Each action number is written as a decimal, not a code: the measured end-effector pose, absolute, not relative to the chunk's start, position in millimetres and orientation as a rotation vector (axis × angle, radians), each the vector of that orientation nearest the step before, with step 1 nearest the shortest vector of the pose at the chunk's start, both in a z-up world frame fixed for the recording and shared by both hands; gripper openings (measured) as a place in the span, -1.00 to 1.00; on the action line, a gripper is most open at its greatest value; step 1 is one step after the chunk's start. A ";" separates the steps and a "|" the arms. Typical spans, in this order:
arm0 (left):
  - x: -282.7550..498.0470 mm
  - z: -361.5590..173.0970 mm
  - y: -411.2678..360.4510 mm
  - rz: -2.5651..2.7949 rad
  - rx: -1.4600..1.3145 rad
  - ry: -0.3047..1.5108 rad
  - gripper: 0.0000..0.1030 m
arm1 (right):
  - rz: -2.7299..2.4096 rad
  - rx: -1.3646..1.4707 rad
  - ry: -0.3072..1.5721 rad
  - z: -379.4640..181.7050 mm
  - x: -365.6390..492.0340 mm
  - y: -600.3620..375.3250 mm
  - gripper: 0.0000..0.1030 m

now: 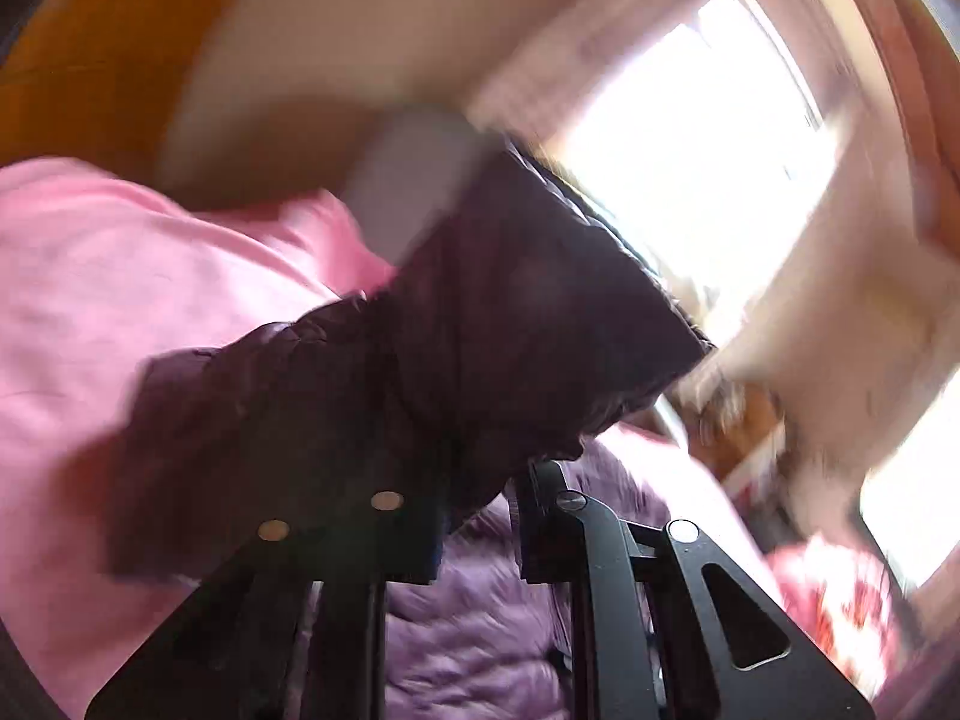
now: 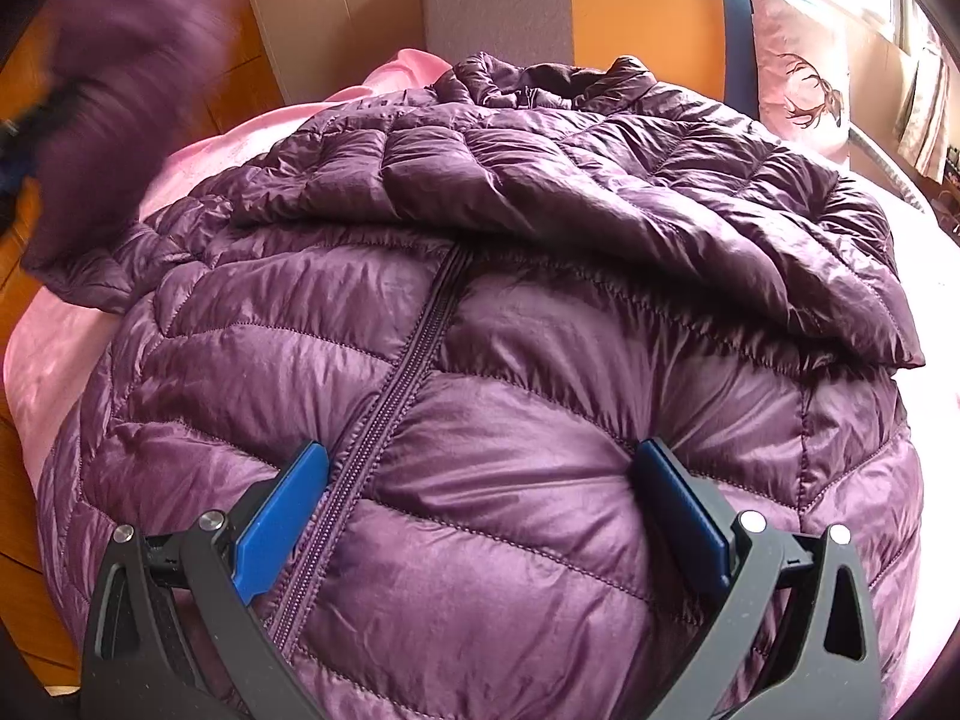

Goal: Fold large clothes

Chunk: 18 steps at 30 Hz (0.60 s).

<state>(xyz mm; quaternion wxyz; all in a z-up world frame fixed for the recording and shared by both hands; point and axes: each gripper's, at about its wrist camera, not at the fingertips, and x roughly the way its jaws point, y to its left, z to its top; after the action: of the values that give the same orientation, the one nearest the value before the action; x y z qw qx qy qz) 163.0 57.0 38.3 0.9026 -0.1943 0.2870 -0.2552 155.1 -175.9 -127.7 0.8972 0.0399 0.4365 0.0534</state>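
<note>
A purple quilted puffer jacket (image 2: pixel 480 312) lies front up on a pink sheet, zipper closed, its right sleeve folded across the chest. My right gripper (image 2: pixel 483 504) is open, its blue pads (image 2: pixel 282 516) pressing down on the jacket's lower front either side of the zipper. My left gripper (image 1: pixel 480 516) is shut on the jacket's left sleeve (image 1: pixel 456 330) and holds it lifted in the air; the view is blurred. The lifted sleeve also shows blurred at the upper left of the right wrist view (image 2: pixel 126 90).
The pink sheet (image 1: pixel 120 276) covers a bed. A grey headboard panel (image 2: pixel 498 0) and orange wall stand behind. A pink pillow (image 2: pixel 798 54) lies at the far right by a bright window (image 1: pixel 690 144). Wood floor (image 2: pixel 18 252) shows at the left.
</note>
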 end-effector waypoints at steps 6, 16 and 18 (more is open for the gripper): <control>172.1 -18.9 -37.4 -0.626 -0.125 0.815 0.54 | 0.182 0.152 0.896 -120.2 150.6 -187.2 0.96; 133.3 -25.1 7.6 -0.580 -0.282 0.798 0.58 | 0.329 0.330 0.842 -70.8 178.1 -175.3 0.71; 127.1 -33.2 23.5 -0.544 -0.309 0.799 0.58 | 0.340 0.289 0.875 -74.8 197.5 -151.2 0.71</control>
<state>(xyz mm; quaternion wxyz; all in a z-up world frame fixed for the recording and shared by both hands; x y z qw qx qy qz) 127.1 23.5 -33.2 0.8739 -0.1481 0.3827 -0.2606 197.5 -151.2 -74.8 0.8818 0.1388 0.4200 0.1634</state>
